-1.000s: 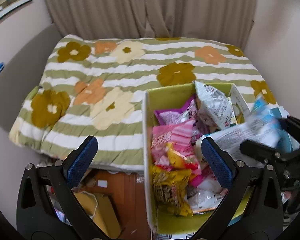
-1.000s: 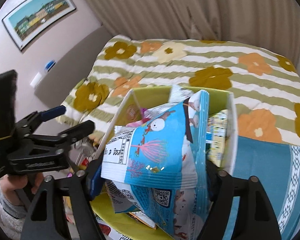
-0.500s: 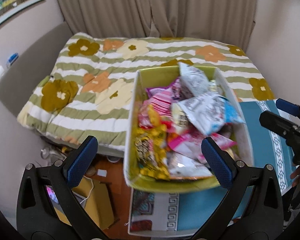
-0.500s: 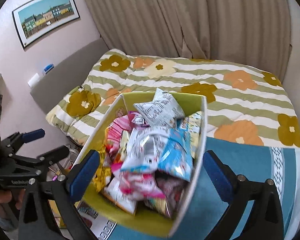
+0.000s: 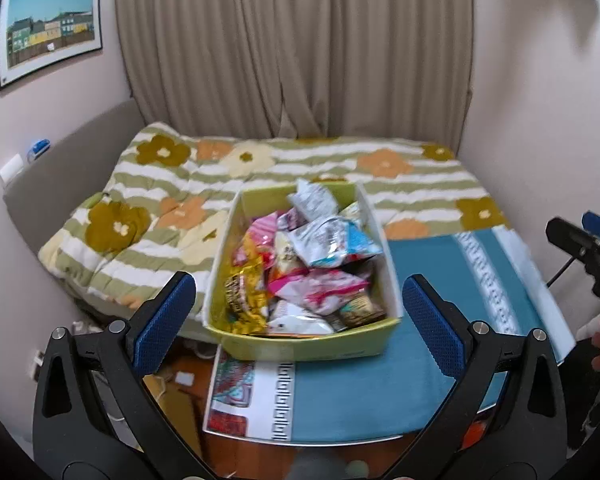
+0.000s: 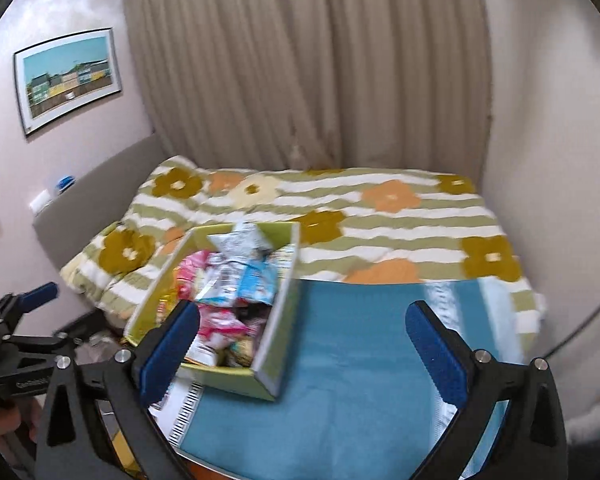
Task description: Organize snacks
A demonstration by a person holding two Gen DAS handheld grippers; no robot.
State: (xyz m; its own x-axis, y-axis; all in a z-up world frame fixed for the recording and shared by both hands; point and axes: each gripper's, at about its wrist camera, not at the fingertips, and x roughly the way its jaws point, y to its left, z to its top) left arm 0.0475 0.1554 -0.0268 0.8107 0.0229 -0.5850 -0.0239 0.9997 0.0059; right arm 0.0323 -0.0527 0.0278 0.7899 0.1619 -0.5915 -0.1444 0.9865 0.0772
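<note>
Both tongs, left (image 5: 298,314) and right (image 6: 302,338), gape wide and hold nothing. The green box (image 5: 300,346), heaped with snack packets (image 5: 320,240), sits on the blue cloth (image 5: 432,280) at its left edge, seemingly overhanging slightly

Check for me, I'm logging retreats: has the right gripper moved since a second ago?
Yes. The right gripper has pulled back and up from the box; it is open, its blue packet in the box.
</note>
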